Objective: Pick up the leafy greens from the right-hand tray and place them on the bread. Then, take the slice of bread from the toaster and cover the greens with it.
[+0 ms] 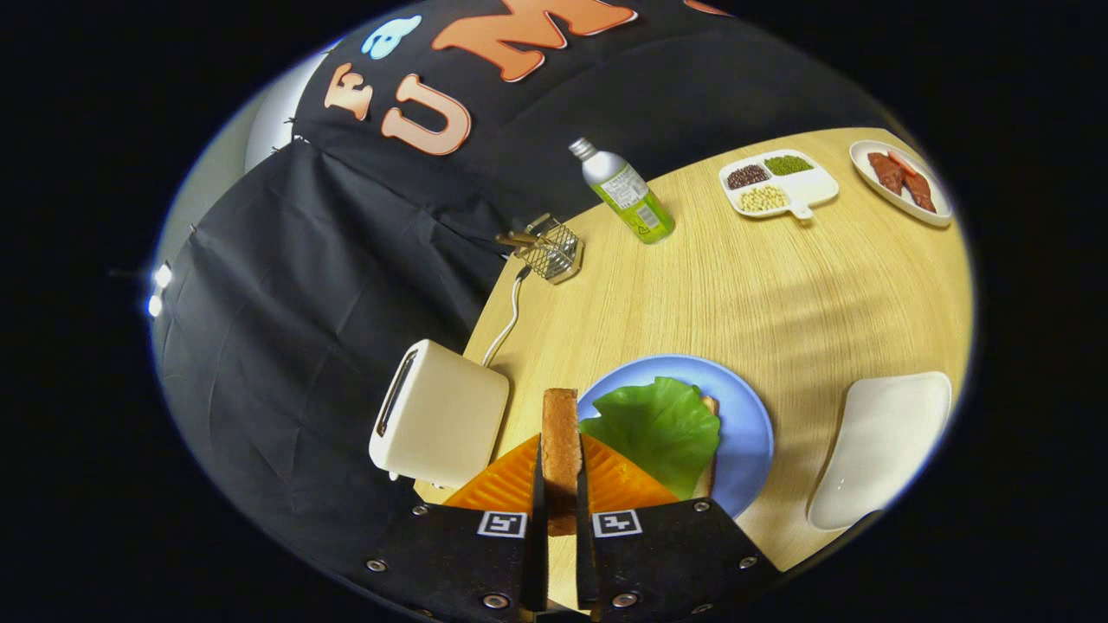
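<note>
Tool [561, 484] pinches our bread slice [560, 433] on edge, just beside the blue plate [749, 424] where the greens [660, 428] already lie; covering step underway, next we should lay it flat over them.

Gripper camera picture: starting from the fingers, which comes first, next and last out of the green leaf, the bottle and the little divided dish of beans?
The gripper is shut on the bread slice.
1. Green leaf: just ahead of the fingers, to their right, on the blue plate.
2. Bottle: well beyond the plate, near the table's far edge.
3. Divided dish: farthest, to the right of the bottle.
</note>
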### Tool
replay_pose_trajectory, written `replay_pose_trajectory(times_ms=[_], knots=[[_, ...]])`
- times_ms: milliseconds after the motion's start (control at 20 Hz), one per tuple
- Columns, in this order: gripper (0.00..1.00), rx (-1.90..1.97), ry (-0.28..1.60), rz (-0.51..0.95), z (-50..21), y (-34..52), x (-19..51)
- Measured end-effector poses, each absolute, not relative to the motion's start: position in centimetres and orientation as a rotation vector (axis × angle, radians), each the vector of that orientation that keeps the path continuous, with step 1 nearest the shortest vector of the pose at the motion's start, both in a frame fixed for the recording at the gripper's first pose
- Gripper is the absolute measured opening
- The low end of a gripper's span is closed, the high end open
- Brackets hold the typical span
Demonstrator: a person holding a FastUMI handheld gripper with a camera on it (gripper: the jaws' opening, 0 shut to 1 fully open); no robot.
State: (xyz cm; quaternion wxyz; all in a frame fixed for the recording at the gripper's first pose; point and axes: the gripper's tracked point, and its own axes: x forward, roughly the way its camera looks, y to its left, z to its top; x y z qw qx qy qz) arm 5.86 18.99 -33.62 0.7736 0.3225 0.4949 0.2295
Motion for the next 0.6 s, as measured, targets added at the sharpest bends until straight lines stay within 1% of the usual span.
replay_pose_trajectory(times_ms=[200, 450, 600], knots=[[0.13, 0.715, 1.097, 0.486, -35.8, 18.8, 5.9], [0.14, 0.621, 1.081, 0.443, -38.0, 18.0, 6.4], [0.19, 0.558, 1.055, 0.418, -38.6, 17.3, 6.8]])
